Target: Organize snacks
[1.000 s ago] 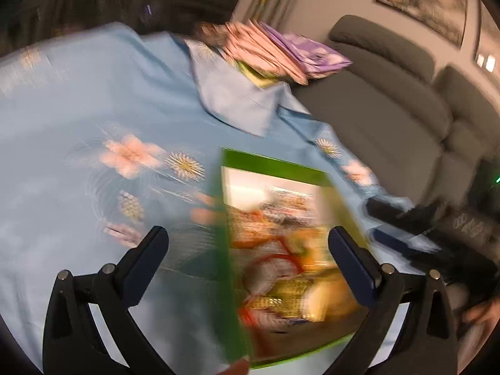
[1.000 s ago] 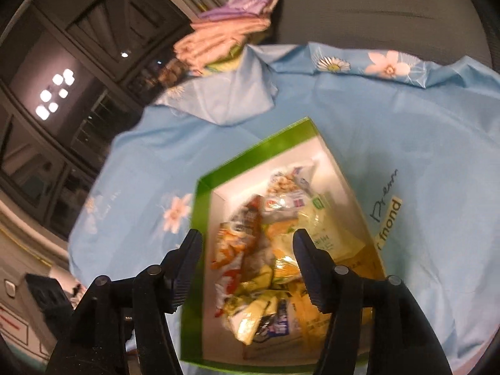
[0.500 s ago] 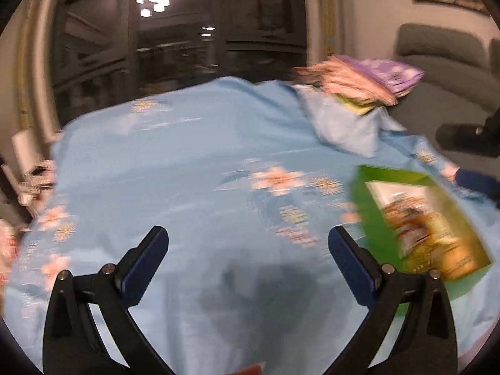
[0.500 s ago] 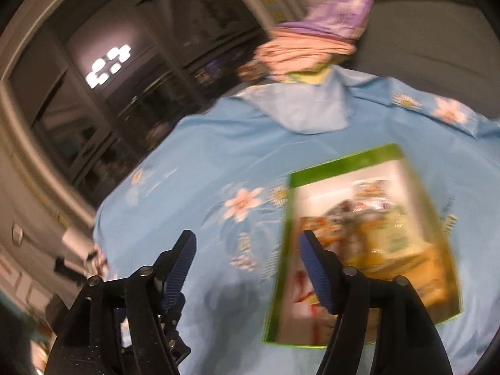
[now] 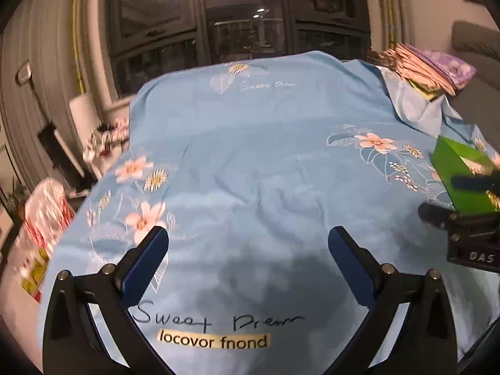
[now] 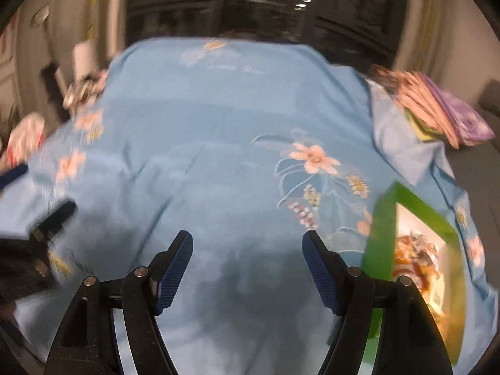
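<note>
Tools: two, left tool (image 5: 248, 243) and right tool (image 6: 247, 250)
Green box (image 6: 379, 234): one
Snack packets in the box: several, too blurred to count
Blue flowered cloth (image 5: 256, 162): one
Stack of folded fabrics (image 5: 428, 67): one

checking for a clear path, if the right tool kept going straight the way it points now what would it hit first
Probably just the blue flowered cloth. The right tool is open and empty, aimed at bare fabric, and the green snack box sits off to its right, outside that line. Depth is hard to judge.
</note>
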`<state>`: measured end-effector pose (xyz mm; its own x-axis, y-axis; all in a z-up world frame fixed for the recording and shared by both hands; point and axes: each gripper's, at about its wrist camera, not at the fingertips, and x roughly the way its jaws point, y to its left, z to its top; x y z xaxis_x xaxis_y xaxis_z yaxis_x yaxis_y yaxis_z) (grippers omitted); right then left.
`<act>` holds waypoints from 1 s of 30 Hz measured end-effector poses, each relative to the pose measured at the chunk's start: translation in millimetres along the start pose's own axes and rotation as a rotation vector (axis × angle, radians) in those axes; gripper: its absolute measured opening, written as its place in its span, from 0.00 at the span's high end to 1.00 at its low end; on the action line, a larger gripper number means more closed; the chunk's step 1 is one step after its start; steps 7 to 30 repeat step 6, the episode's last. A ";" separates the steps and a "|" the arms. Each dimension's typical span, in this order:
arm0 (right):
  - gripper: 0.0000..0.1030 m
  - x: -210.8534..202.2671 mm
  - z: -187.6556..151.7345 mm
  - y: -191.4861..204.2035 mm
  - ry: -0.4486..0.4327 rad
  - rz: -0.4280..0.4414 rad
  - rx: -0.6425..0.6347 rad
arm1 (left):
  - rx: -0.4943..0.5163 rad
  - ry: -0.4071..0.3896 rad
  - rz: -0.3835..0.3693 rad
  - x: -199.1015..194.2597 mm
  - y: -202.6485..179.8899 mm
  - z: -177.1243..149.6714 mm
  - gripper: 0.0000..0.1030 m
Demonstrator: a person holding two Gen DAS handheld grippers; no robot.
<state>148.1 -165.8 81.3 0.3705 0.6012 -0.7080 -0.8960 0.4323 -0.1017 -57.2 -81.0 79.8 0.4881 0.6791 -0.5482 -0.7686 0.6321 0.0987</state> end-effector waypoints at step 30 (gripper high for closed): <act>0.29 38.4 -3.4 -9.9 0.097 0.111 0.147 | 0.018 0.062 0.022 22.1 3.1 -16.6 0.00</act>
